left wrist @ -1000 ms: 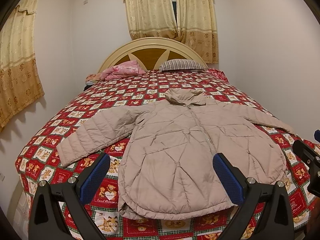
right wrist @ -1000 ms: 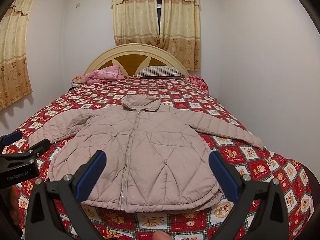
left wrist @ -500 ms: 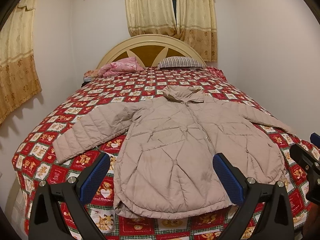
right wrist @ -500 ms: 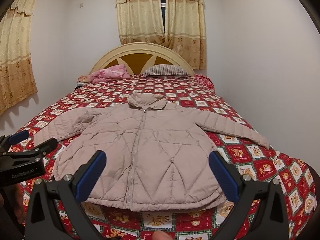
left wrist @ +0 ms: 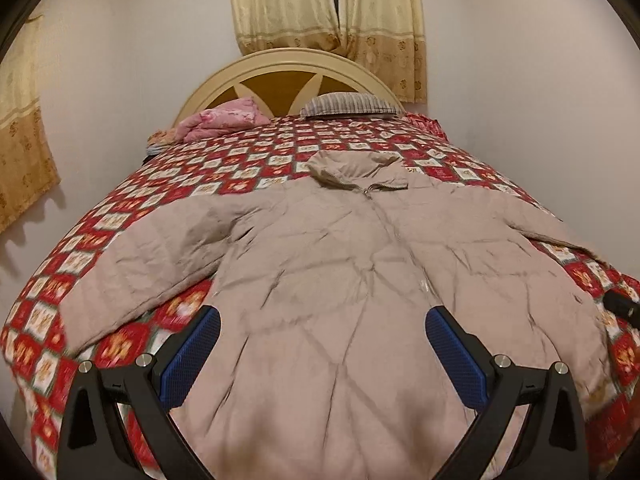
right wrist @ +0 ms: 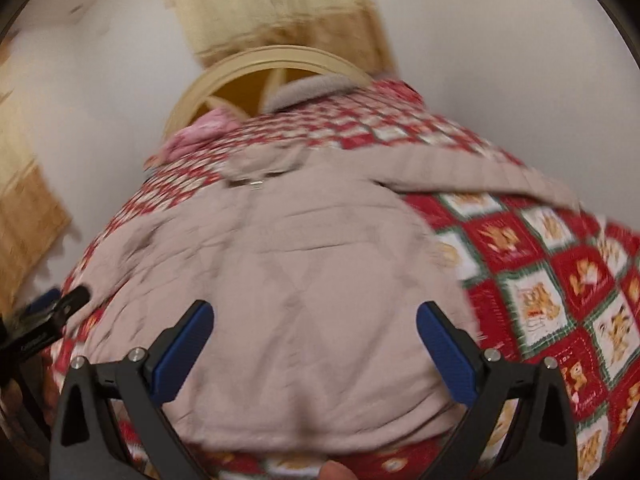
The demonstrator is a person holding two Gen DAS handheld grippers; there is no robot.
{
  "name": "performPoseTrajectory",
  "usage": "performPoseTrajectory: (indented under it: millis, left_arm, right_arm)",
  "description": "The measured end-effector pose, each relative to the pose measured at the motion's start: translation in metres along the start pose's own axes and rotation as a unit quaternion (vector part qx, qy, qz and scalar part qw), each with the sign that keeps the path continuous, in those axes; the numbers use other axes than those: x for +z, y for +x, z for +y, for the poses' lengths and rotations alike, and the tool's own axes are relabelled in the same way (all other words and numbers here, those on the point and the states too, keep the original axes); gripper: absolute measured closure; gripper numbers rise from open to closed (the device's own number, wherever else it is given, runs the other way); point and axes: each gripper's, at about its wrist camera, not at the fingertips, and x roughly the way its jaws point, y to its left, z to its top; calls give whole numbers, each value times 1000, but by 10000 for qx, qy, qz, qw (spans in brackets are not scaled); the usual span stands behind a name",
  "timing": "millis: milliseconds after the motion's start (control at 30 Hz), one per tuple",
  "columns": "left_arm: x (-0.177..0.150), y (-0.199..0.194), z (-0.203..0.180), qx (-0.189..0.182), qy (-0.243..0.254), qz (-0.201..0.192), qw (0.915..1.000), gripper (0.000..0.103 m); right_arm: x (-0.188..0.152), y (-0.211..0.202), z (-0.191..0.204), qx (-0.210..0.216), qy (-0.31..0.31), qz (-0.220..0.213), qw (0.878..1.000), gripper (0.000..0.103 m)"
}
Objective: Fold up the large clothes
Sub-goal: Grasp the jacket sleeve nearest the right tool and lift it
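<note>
Since half a second ago both of my grippers have dropped in close over the bed, so the beige quilted jacket (left wrist: 344,280) now fills most of each view where before I saw it whole from farther back. My left gripper (left wrist: 322,354) has its jaws spread wide with nothing between them; the jacket's lower body lies straight ahead between the blue pads (left wrist: 192,360), and its left sleeve (left wrist: 148,268) stretches out beyond my left jaw. My right gripper (right wrist: 314,350) is likewise wide apart and holds nothing; its view is blurred and tilted, with the jacket's hem area (right wrist: 304,412) between and under the jaws. The jacket lies flat, front up, zipped, collar (left wrist: 352,168) far ahead toward the headboard (left wrist: 288,76). The red patchwork bedspread (right wrist: 560,292) shows past my right jaw.
</note>
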Motion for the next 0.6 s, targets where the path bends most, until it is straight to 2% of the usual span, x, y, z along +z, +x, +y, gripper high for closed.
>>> performPoseTrajectory:
  millis: [100, 267, 467, 600]
  left_arm:
    - [14, 36, -4, 93, 83, -75, 9999, 1]
    - [34, 86, 11, 220, -65, 21, 9997, 1]
    - [42, 136, 38, 451, -423, 284, 9977, 1]
    - [33, 161, 46, 462, -652, 636, 9948, 1]
  right_arm:
    - [17, 20, -53, -229, 603, 70, 9979, 6]
    - [52, 45, -145, -781, 1570, 61, 9845, 10]
    - [92, 56, -235, -1420, 2342, -142, 9616, 13]
    - [104, 70, -289, -1987, 2805, -9, 9390, 17]
